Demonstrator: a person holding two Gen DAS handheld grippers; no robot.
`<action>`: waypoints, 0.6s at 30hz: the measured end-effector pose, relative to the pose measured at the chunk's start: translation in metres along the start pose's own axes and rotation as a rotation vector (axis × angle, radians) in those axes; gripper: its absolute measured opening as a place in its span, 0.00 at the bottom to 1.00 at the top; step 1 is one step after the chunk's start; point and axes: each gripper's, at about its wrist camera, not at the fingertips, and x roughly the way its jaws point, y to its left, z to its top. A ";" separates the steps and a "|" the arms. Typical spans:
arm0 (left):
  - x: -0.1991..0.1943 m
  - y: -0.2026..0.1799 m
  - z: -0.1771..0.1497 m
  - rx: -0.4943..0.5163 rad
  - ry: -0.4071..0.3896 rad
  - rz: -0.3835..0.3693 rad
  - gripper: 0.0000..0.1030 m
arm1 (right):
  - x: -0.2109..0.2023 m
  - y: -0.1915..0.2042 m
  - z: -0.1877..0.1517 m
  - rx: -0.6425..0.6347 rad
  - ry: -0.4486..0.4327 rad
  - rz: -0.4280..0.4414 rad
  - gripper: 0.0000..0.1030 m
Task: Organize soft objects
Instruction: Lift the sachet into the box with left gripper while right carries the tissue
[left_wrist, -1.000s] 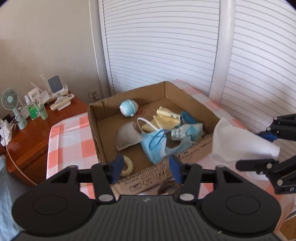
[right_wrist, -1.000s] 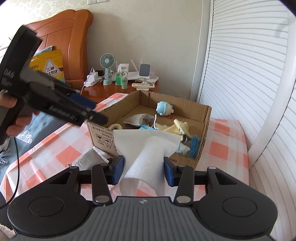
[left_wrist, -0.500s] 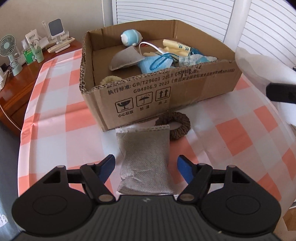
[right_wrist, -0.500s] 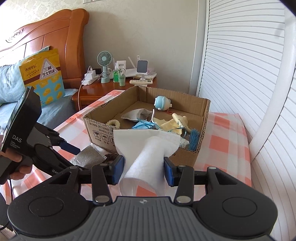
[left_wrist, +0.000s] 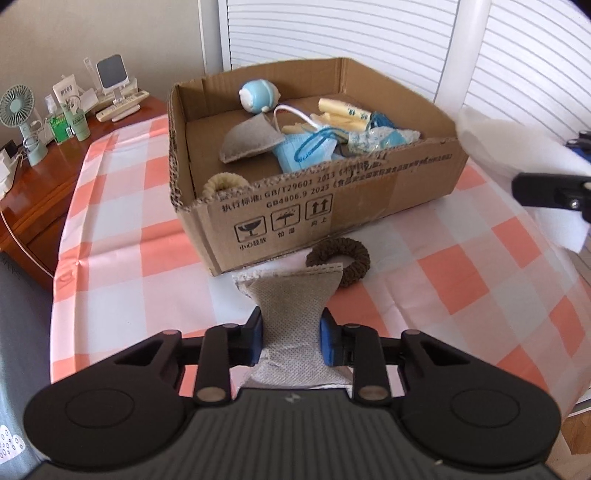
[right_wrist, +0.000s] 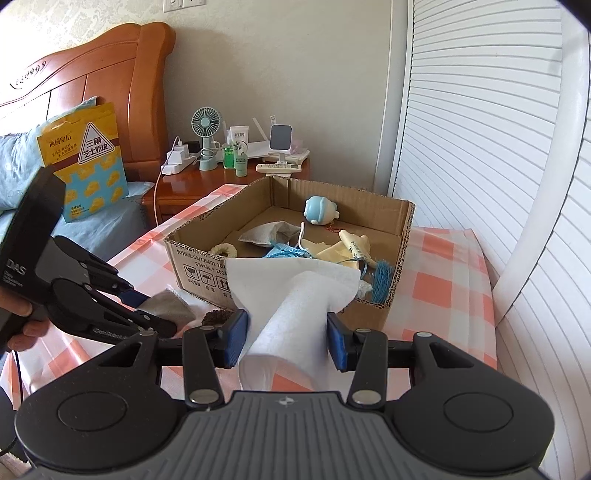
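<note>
My left gripper (left_wrist: 291, 341) is shut on a grey mesh sachet (left_wrist: 291, 314) lying on the checked tablecloth in front of the cardboard box (left_wrist: 369, 195). A brown scrunchie (left_wrist: 338, 260) lies just beyond the sachet. My right gripper (right_wrist: 286, 341) is shut on a white folded cloth (right_wrist: 295, 291) and holds it above the table, right of the box; the cloth also shows in the left wrist view (left_wrist: 517, 155). The box holds a blue face mask (left_wrist: 306, 149), another grey sachet (left_wrist: 251, 140), a blue round toy (left_wrist: 258, 96) and other soft things.
A wooden nightstand (right_wrist: 207, 181) with a small fan (right_wrist: 206, 123), bottles and chargers stands left of the table. A bed with a yellow snack bag (right_wrist: 85, 155) is further left. White louvred doors (right_wrist: 498, 147) run along the right side.
My left gripper dropped from above the box to the table and closed its fingers on the grey sachet. My right gripper kept its hold on the white cloth, nearly still.
</note>
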 end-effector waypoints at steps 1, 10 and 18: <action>-0.005 0.000 0.001 0.004 -0.007 -0.002 0.27 | -0.001 0.000 0.001 -0.004 -0.003 -0.001 0.49; -0.058 0.010 0.036 0.060 -0.115 0.018 0.27 | -0.008 -0.002 0.008 -0.014 -0.035 -0.004 0.49; -0.035 0.020 0.108 0.073 -0.157 0.050 0.27 | -0.009 -0.003 0.014 -0.010 -0.048 -0.002 0.49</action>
